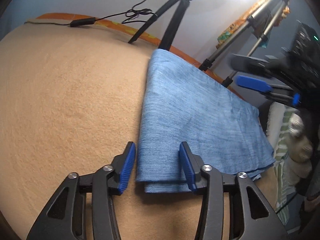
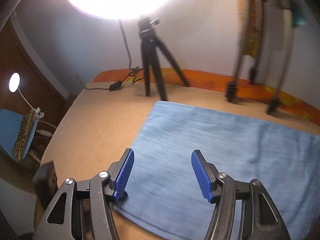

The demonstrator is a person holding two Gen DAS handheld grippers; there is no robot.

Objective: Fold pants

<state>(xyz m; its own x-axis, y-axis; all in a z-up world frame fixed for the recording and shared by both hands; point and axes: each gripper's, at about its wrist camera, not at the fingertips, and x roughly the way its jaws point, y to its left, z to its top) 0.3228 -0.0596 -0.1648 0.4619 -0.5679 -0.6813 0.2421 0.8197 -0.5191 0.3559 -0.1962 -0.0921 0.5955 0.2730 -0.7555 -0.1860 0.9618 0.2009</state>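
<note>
In the left wrist view the pants [image 1: 192, 108] lie folded into a flat blue stack on the tan bench [image 1: 66, 92], running away toward a black tripod [image 1: 176, 14] at the far edge. The left gripper [image 1: 158, 166] hovers with its jaws spread wide and holding nothing, straddling the near left corner of the stack, one jaw over bare bench and the other over cloth. To finish well, I judge it should pinch all layers at that corner together so none slips. The right gripper [image 1: 254, 84] shows blurred beyond the cloth's right side. In the right wrist view the right gripper [image 2: 162, 172] is likewise released and empty, poised above the near left part of the pants [image 2: 210, 140], with the folded edge just below its jaws.
</note>
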